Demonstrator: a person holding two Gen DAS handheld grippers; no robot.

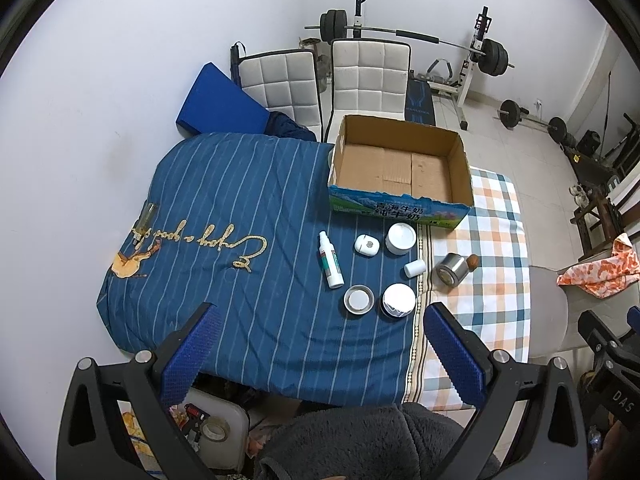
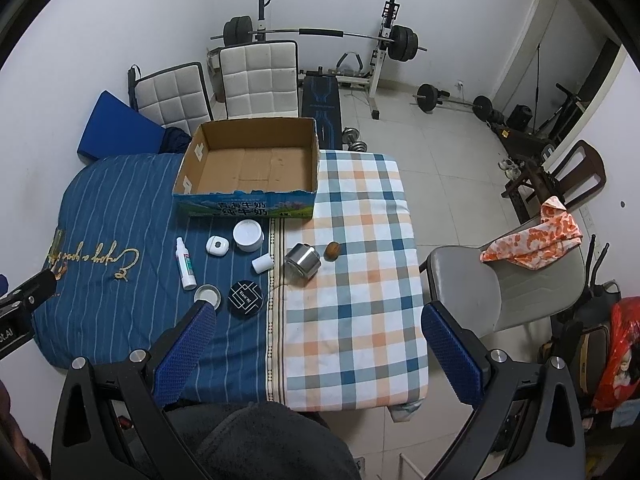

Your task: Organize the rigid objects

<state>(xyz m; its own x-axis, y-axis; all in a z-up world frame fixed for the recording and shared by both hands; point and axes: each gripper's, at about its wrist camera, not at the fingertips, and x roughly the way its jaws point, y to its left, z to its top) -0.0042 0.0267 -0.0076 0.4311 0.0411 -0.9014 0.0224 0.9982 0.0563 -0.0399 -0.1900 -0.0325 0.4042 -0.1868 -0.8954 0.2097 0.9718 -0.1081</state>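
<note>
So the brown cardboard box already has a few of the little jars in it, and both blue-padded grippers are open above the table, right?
Not quite: the brown cardboard box is empty, as the right wrist view shows. The white round jar and the other small containers all sit on the cloth in front of it. Both the left gripper and the right gripper are open.

A: What's behind, at twelve o'clock?
B: White walls (image 2: 120, 8), two quilted white chairs (image 2: 256, 80), a barbell rack (image 2: 320, 34).
A: At three o'clock?
B: Pale tiled floor (image 2: 440, 152), a grey chair (image 2: 500, 280) draped with an orange cloth (image 2: 532, 240).
</note>
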